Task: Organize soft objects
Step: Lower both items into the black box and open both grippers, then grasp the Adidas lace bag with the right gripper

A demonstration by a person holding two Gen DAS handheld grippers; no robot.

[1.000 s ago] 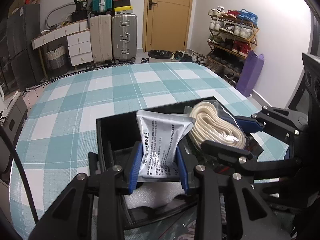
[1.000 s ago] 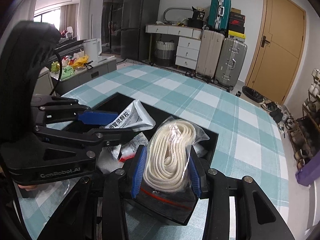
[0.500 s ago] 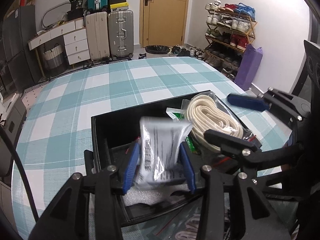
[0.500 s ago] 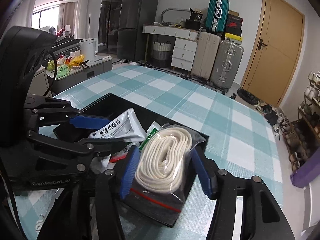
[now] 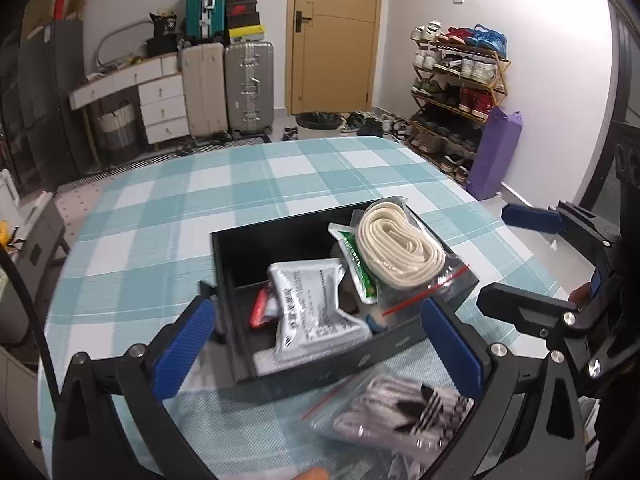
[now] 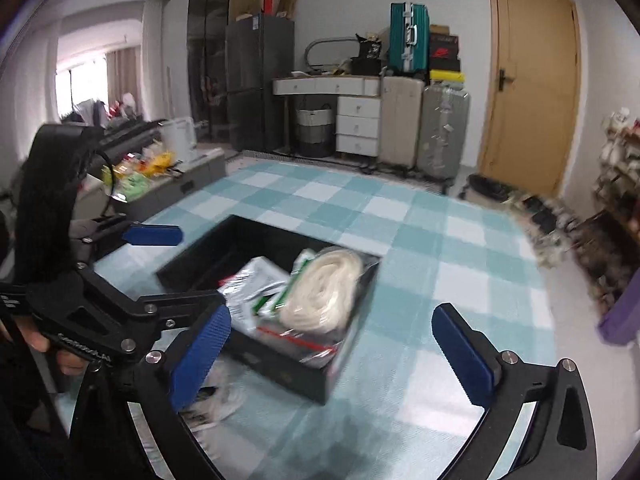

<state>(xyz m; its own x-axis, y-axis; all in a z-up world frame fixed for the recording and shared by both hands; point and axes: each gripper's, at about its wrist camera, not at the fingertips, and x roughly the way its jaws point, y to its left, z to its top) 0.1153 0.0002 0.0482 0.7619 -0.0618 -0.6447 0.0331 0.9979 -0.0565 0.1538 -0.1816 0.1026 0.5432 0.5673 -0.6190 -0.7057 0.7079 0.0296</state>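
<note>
A black box (image 5: pixel 352 364) stands on the checked table. In it lie a silver pouch (image 5: pixel 316 308), a cream rope in a clear bag (image 5: pixel 396 252), a green-white sachet (image 5: pixel 356 264) and a red item (image 5: pixel 259 308). My left gripper (image 5: pixel 318 320) hovers above the box's near side; its jaws are opening wide and touch nothing. My right gripper (image 6: pixel 330 336) hangs back from the box (image 6: pixel 288 376), jaws also opening, well clear of the rope bag (image 6: pixel 324 284). A clear bag of white laces (image 5: pixel 404 412) lies on the cloth before the box.
The teal checked tablecloth (image 5: pixel 168 232) spreads left of the box and beyond it. Each gripper shows in the other's view: the right gripper (image 5: pixel 494 254), the left gripper (image 6: pixel 200 268). A hand (image 6: pixel 60 352) holds the left handle. Suitcases, a door and a shoe rack stand behind.
Both grippers have opened and let go: the silver pouch and the rope bag now lie in the box. Both have drawn back and risen a little.
</note>
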